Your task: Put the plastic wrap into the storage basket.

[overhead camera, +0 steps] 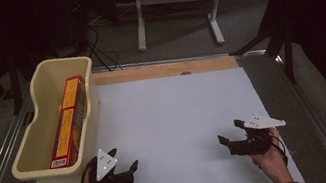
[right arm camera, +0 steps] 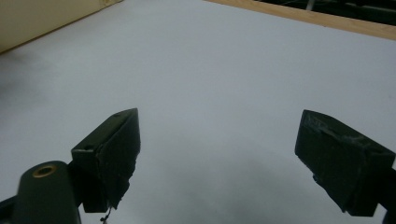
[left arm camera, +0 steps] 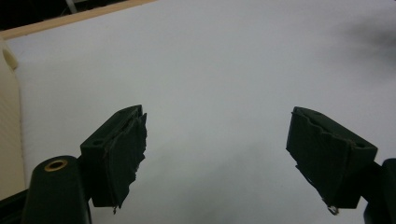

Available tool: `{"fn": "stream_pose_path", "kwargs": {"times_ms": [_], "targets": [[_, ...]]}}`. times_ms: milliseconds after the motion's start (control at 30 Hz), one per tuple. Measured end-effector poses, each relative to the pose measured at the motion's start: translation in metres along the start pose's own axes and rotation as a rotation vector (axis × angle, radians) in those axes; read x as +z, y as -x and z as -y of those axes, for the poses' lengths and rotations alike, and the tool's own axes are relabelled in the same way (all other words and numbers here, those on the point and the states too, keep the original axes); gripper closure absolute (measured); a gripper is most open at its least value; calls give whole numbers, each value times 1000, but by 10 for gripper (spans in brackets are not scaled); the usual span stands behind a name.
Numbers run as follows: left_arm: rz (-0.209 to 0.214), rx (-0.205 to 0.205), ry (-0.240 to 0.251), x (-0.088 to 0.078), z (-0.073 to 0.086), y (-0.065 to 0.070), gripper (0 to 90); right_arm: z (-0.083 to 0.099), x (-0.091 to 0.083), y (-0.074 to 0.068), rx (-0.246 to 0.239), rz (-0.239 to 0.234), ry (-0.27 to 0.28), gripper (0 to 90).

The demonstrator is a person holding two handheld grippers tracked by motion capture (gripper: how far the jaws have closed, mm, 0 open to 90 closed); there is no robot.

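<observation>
We hold 2 grippers, left gripper [overhead camera: 121, 160] and right gripper [overhead camera: 228, 132], spread and empty (lower frame); a careless left swing could knock the bin [overhead camera: 41, 77].

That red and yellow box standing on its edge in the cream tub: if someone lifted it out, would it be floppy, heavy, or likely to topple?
The red and yellow box looks like a thin cardboard carton, so it is probably stiff, though it may dent if squeezed hard. It is long and narrow, likely light for its size. It stands on a thin edge, leaning against the cream tub's wall, so on open table it would probably tip.
</observation>
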State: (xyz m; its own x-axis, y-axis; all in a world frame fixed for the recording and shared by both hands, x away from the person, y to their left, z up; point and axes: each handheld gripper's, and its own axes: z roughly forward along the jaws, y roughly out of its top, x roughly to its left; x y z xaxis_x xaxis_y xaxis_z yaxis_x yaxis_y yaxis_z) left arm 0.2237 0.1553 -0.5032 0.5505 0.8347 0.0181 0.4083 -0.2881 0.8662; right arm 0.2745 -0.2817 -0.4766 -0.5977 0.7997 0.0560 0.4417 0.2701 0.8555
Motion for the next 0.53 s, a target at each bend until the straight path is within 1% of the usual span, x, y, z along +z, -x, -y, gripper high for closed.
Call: {"fn": "stream_pose_path", "kwargs": {"times_ms": [67,133,233,300,367,533], "targets": [[-1,5,-2,0,0,0,200,3,-4,-1,5,14,15,138],[-2,7,-1,0,-1,0,200,8,-12,-3,24,20,53,136],[-3,1,4,-1,-1,-1,200,13,-17,-4,21,42,77,134],[-5,0,5,-1,-1,-1,199,17,-19,-3,33,31,71,110],[-6,0,6,-1,-1,-1,199,19,-19,-3,30,39,66,108],[-9,2,2,0,0,0,193,20,-17,-7,-10,56,61,103]]}}
